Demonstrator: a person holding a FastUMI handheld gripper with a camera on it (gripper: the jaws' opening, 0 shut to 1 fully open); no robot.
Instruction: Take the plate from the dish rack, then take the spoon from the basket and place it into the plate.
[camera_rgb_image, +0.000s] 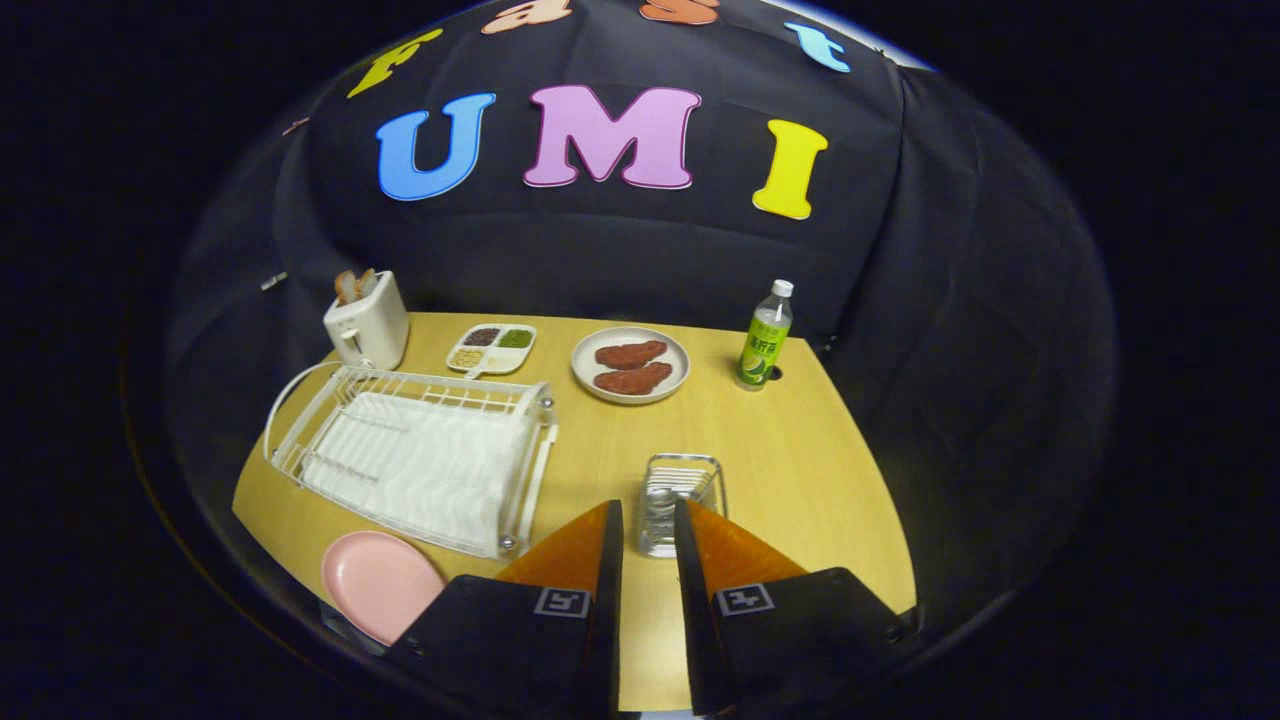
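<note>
The claw (648, 520) hangs above the near part of the wooden worktop (800, 450) with its fingers parted by a narrow gap and gripping nothing. Just ahead of the fingertips, partly seen between them, stands a small wire basket (680, 500); whether the spoon lies inside it cannot be made out. The pink plate (378, 582) lies flat at the near edge of the worktop, beside the claw's left finger and just in front of the white dish rack (415, 455), whose tray holds no dishes. Beyond the rack stands a white toaster (366, 325) with slices of bread sticking out of its slots. Next to it sits a small divided tray (492, 348) with dark, green and pale fillings in its compartments, then a round plate carrying two brown pieces of meat (630, 365), and farther right an upright green bottle (765, 338) with a white cap.
</note>
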